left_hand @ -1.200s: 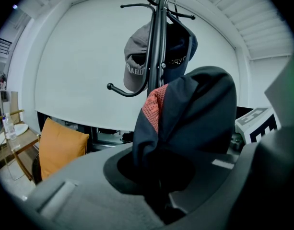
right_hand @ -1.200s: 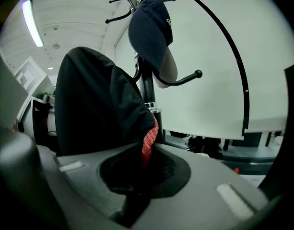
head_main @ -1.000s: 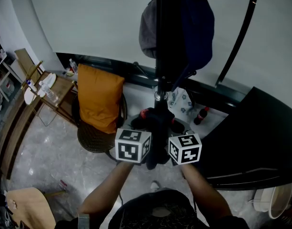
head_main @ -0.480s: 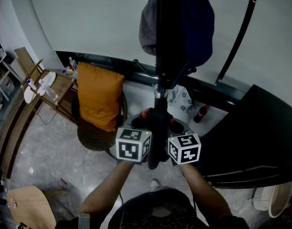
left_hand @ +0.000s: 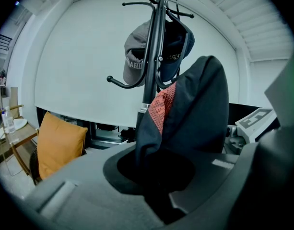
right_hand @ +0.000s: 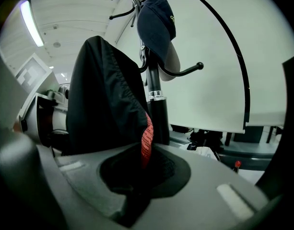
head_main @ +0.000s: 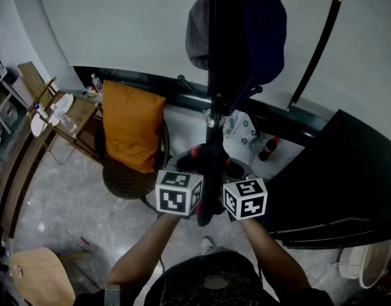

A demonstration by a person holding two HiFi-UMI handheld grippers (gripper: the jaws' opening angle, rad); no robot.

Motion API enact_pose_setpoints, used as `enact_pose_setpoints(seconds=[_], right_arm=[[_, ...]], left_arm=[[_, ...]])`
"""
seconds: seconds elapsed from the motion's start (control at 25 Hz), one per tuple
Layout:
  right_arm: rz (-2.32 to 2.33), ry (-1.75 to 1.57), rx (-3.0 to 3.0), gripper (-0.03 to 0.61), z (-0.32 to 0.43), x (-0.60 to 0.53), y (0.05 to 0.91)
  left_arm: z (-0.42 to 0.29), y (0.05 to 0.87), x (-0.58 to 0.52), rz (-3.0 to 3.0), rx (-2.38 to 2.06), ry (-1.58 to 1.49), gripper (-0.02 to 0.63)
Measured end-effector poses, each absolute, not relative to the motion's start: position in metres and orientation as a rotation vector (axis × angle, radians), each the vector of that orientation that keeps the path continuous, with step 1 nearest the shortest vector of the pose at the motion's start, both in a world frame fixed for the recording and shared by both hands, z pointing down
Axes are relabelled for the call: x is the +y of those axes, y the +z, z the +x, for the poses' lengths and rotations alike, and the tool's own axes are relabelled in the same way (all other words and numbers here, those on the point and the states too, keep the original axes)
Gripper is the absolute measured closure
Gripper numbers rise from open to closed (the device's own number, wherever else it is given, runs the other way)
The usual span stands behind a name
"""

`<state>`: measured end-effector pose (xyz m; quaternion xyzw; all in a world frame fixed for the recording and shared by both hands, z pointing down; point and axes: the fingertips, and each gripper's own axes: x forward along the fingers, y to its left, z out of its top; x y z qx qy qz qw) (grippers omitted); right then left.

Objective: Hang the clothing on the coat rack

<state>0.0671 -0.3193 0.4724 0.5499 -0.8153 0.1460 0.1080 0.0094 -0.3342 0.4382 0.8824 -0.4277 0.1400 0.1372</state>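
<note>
A dark garment (head_main: 208,182) with a red lining hangs bunched between my two grippers, right in front of the black coat rack pole (head_main: 215,56). My left gripper (head_main: 190,171) is shut on one fold of the garment (left_hand: 194,109). My right gripper (head_main: 230,172) is shut on the other side of the garment (right_hand: 103,95), where a red strip (right_hand: 146,138) runs into the jaws. A grey cap (left_hand: 135,61) and a navy cap (left_hand: 178,42) hang on the rack's hooks above. The rack pole (right_hand: 156,104) stands just behind the cloth.
An orange cushion (head_main: 132,127) rests on a round chair at the left. Farther left is a small table (head_main: 77,116) with bottles. A dark slab of furniture (head_main: 348,183) fills the right. A thin black arc (head_main: 319,43) curves up beside the rack. A cola bottle (head_main: 267,152) stands on the floor.
</note>
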Motion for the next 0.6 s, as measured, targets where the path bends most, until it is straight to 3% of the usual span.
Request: enact_pose_setpoints(seconds=[0.6], right_arm=[[1.617,0.471,-2.393,0.535,0.064,-0.304,0.476]], left_arm=[[0.014,0.445,-0.319,2.560,-1.176,0.434,0.580]])
